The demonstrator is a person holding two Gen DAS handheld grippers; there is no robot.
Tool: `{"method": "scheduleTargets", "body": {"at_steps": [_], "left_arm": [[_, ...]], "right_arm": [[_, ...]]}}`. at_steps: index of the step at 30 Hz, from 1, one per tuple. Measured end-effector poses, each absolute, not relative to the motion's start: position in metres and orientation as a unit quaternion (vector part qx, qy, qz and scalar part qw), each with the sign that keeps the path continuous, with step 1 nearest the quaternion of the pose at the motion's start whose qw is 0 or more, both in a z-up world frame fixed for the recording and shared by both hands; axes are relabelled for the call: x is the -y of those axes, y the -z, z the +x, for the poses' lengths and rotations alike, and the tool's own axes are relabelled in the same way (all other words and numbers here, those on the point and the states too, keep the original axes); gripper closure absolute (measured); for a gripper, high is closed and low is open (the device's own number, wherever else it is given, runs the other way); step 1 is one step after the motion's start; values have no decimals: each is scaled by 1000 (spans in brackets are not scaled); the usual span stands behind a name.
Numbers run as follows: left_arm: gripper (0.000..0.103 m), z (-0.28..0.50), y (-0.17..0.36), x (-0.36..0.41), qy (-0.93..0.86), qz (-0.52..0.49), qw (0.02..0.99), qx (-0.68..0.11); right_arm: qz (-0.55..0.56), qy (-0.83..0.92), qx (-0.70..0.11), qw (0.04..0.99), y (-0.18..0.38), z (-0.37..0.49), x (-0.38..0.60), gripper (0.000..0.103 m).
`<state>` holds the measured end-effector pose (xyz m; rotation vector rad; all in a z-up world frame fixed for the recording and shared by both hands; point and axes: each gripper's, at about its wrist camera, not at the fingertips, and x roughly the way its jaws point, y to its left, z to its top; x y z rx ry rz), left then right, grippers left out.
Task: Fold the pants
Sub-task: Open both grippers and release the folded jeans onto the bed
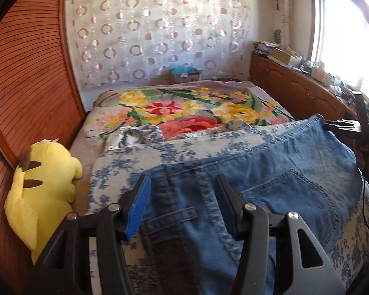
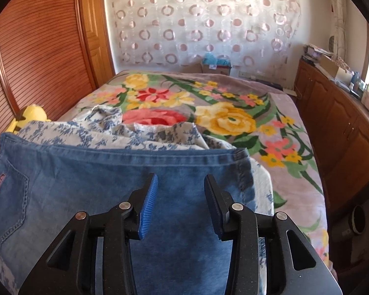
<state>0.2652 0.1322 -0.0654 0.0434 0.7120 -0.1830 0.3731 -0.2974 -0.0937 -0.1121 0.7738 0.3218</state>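
Note:
Blue denim pants (image 1: 295, 162) lie folded across a blue-and-white floral cloth (image 1: 196, 145) at the near end of the bed, back pocket up. My left gripper (image 1: 182, 182) hovers over the waistband end with its jaws apart and nothing pinched between them. In the right wrist view the pants (image 2: 86, 172) fill the lower half, folded edge toward the far side. My right gripper (image 2: 181, 179) stands open above the denim, pads clear of the cloth. The right gripper (image 1: 342, 126) also shows in the left wrist view, at the pants' far right corner.
A yellow plush toy (image 1: 44, 184) sits against the slatted wooden wardrobe (image 1: 24, 73) on the left. A flowered blanket (image 2: 221, 113) covers the rest of the bed. Wooden cabinets (image 2: 344, 127) with clutter on top run along the right, and a cardboard box (image 1: 184, 73) stands beyond the bed.

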Motion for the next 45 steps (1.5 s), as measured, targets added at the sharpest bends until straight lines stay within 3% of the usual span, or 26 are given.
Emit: {"method": "scheduleTargets", "body": {"at_steps": [9,26,36,45], "left_arm": [[48,281,78,-84,136,44,918,-369],[47,336,121,-67,127,40,890,-436],[47,312,103,-64,116,53,906,-404],[47,240,63,-49,152,42,919,-360]], "right_arm": [[-55,-158,-391,905,103,368,296,60],[-63,-132,-420,896,118,373,304,48],[-33,-138,-400,905,96,331,310,48],[-18,-154,-379,912,79,257,297,48]]}}
